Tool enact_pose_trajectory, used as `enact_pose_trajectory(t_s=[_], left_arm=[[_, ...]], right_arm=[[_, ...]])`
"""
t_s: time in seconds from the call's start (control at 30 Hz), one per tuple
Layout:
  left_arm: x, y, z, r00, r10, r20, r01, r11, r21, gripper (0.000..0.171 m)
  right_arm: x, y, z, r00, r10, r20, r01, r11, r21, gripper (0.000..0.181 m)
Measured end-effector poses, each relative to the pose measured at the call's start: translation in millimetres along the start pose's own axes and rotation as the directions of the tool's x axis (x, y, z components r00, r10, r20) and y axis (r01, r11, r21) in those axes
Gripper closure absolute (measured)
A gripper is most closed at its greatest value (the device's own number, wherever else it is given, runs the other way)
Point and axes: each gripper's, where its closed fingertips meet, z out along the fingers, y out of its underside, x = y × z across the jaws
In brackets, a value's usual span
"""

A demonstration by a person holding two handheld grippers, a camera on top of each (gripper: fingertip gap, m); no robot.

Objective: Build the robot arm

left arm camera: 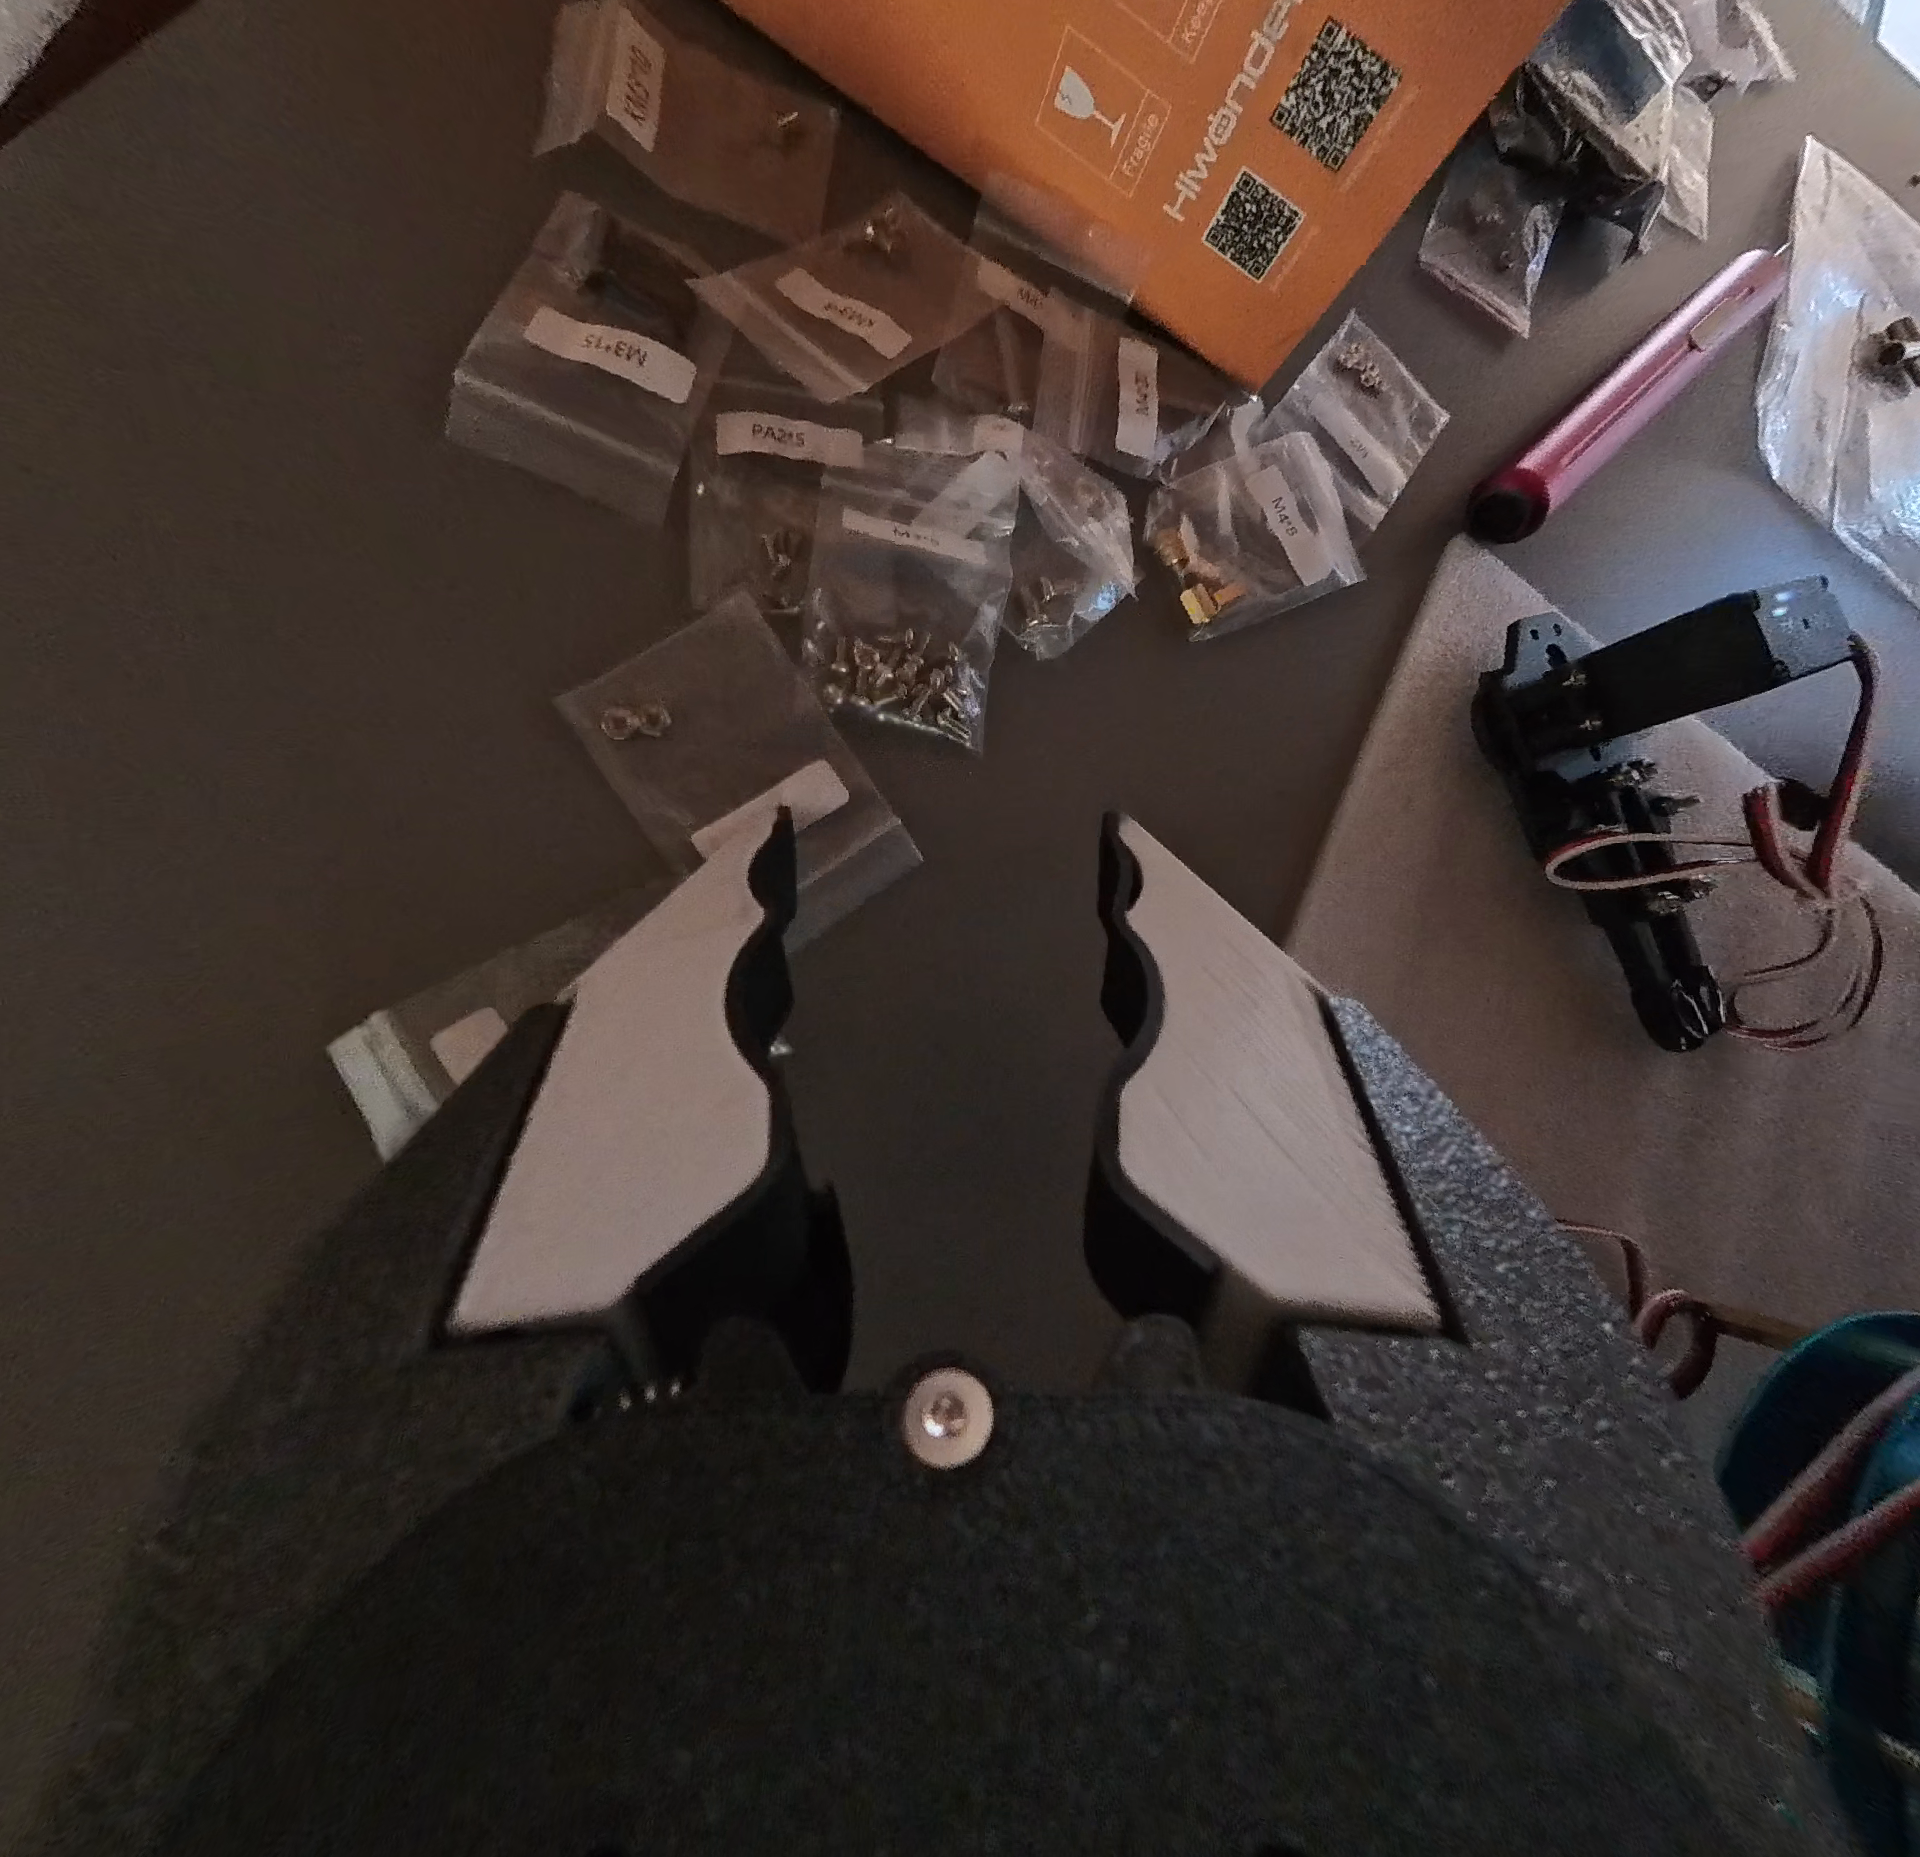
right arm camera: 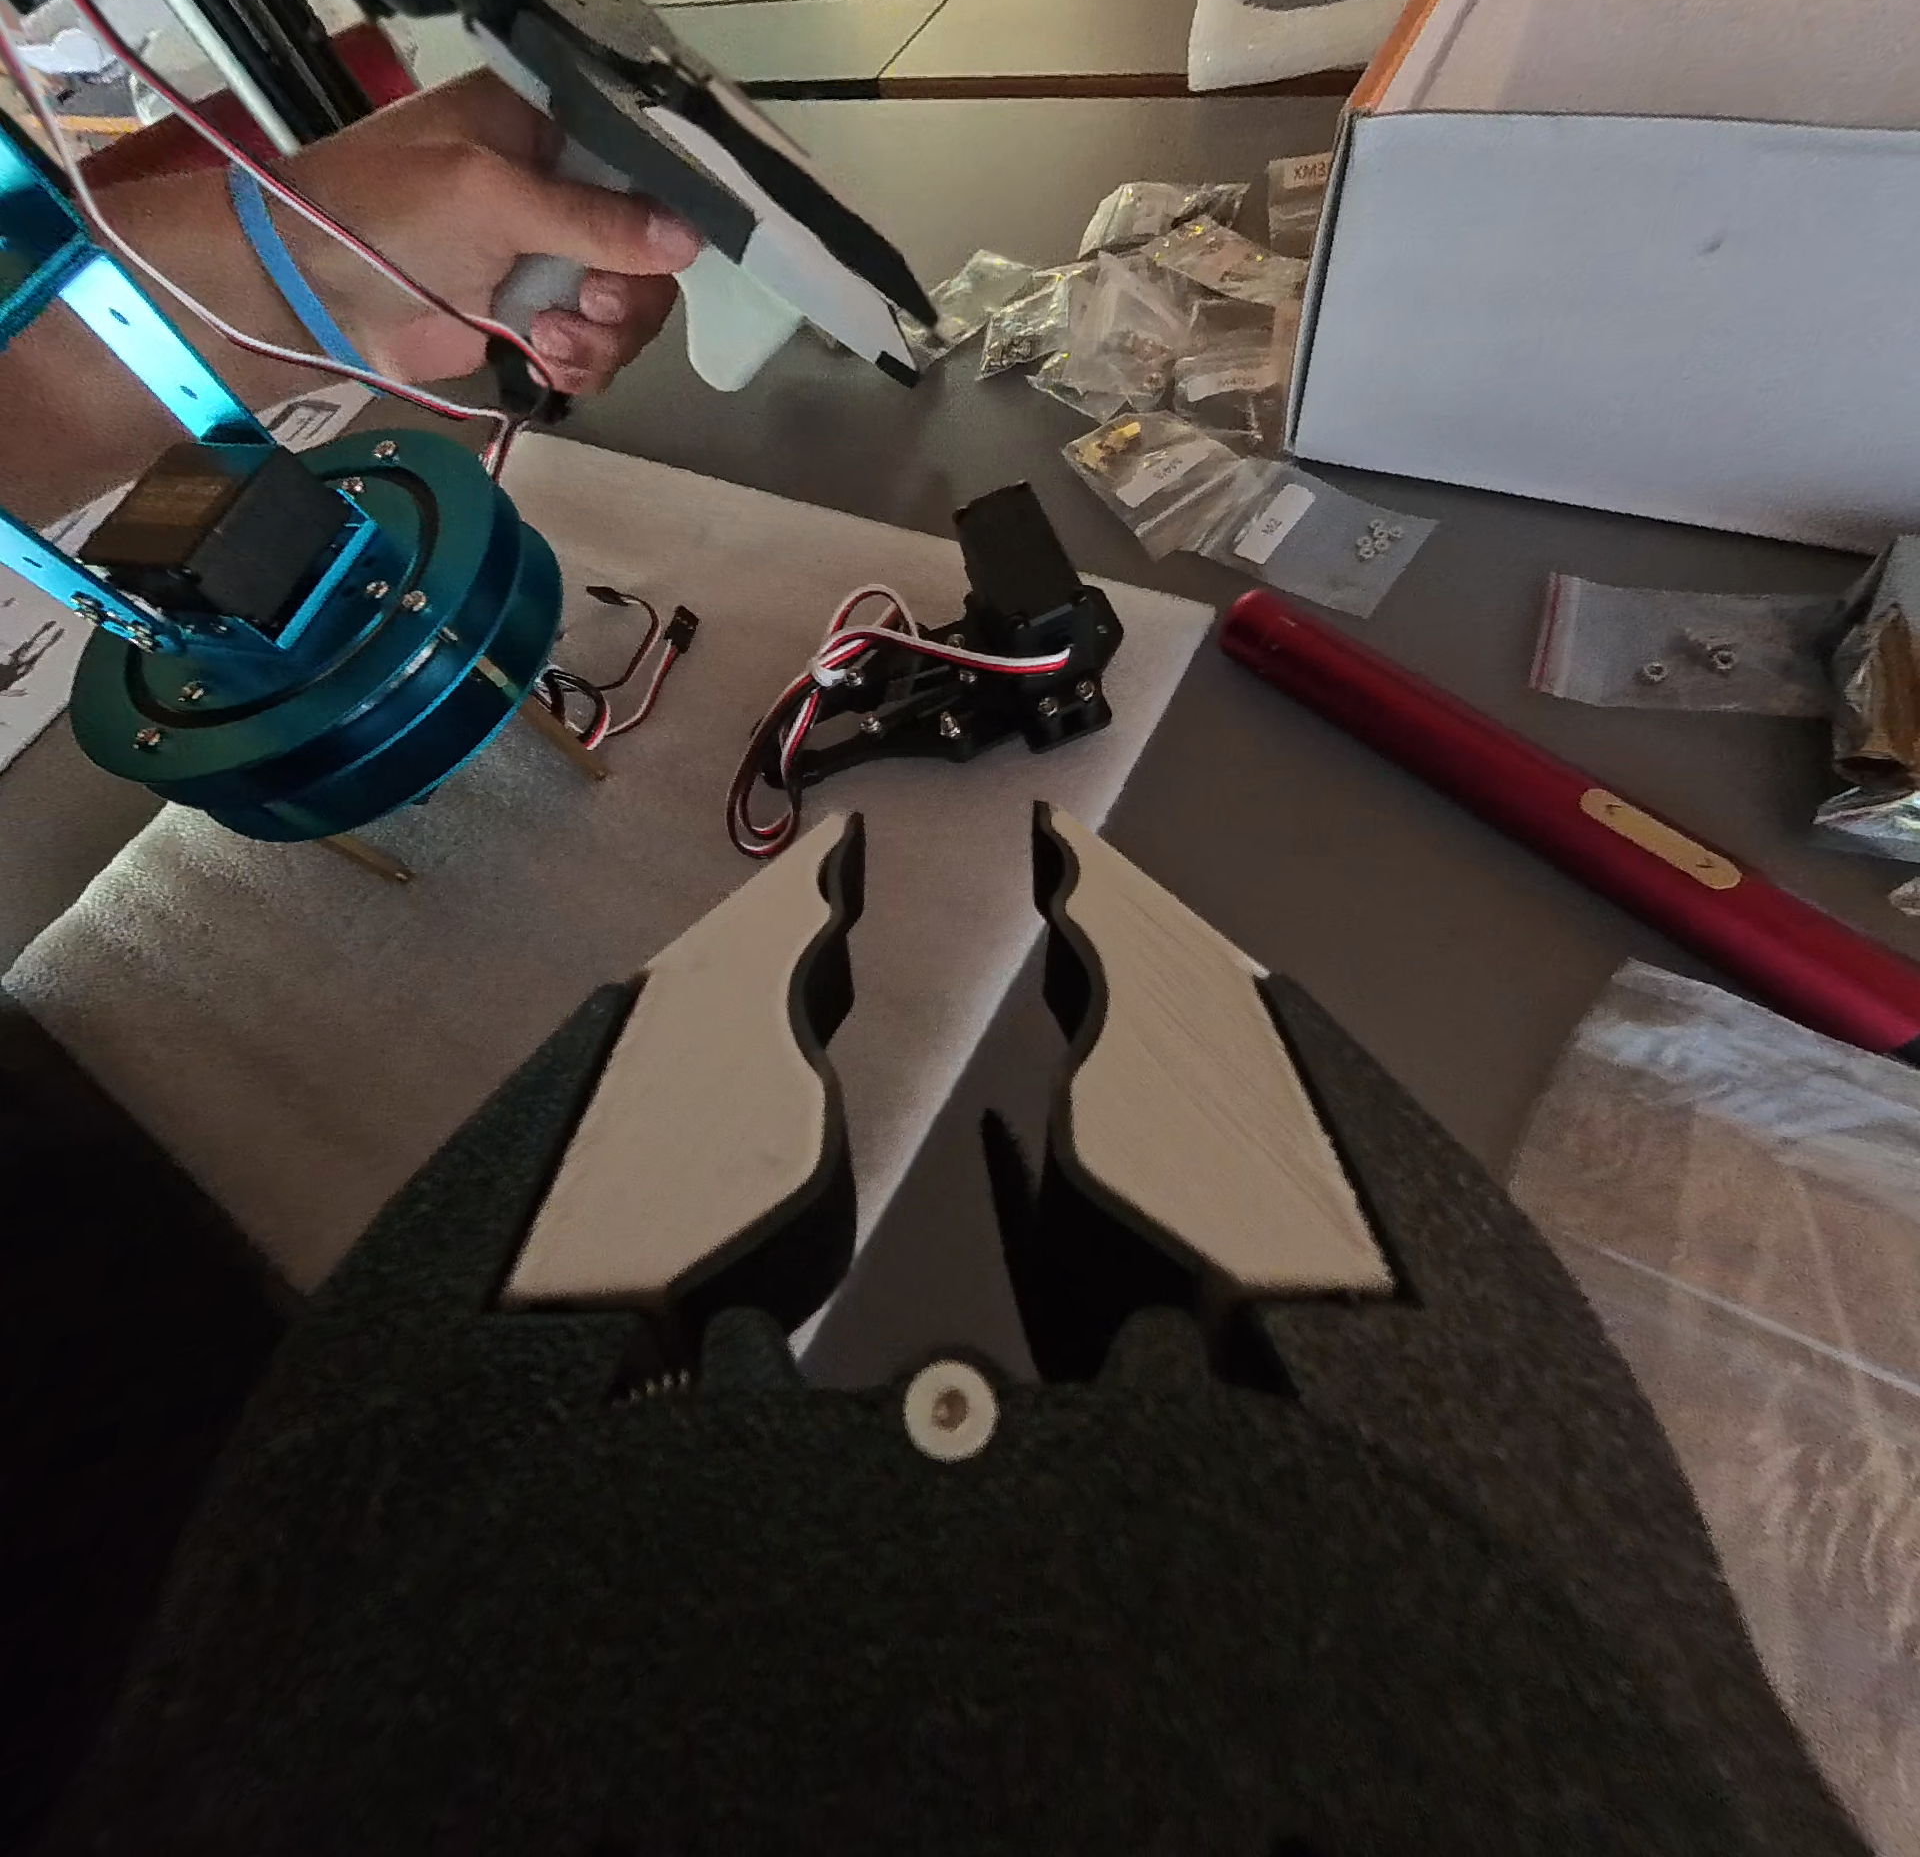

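Two pairs of hand-held tongs hover over a dark bench. The left tongs are spread apart and hold nothing, their left tip just over a small clear bag of parts at the near edge of a heap of such bags. The right tongs are also apart and empty, above a pale foam pad near a black motor bracket with looped wires. A red tube-shaped tool lies to its right, a blue round base to its left.

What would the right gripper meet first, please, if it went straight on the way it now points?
Most likely the black servo bracket on the pale foam pad, dead ahead of the open right gripper; how far ahead it lies is hard to judge.
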Motion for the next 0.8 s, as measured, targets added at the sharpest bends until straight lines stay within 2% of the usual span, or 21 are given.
enact_pose_trajectory(t_s=[0.27, 0.33, 0.47, 0.6, 0.73, 0.8], left_arm=[[10, 15, -12, 0.996, -0.061, 0.061, 0.059, 0.998, 0.033, 0.114], [14, 13, -26, 0.991, -0.103, 0.086, 0.093, 0.989, 0.111, 0.115], [25, 23, -80, 0.966, -0.228, 0.120, 0.183, 0.935, 0.305, 0.115], [35, 78, -141, 0.915, -0.300, 0.270, 0.191, 0.911, 0.364, 0.114], [49, 166, -211, 0.783, -0.361, 0.506, 0.177, 0.910, 0.375, 0.114], [68, 208, -238, 0.731, -0.396, 0.555, 0.219, 0.907, 0.359, 0.114]], right_arm=[[-12, -12, 11, 0.999, -0.043, 0.023, 0.044, 0.998, -0.050, 0.151], [-19, -22, 12, 0.998, -0.035, 0.058, 0.038, 0.998, -0.044, 0.151], [-13, -45, 14, 0.997, -0.019, 0.073, 0.021, 0.999, -0.027, 0.152], [4, -71, 18, 0.999, -0.047, 0.014, 0.047, 0.999, -0.001, 0.152], [9, -89, 26, 0.996, -0.090, 0.002, 0.090, 0.996, 0.004, 0.152], [7, -97, 36, 0.991, -0.135, 0.022, 0.136, 0.991, -0.019, 0.152]])
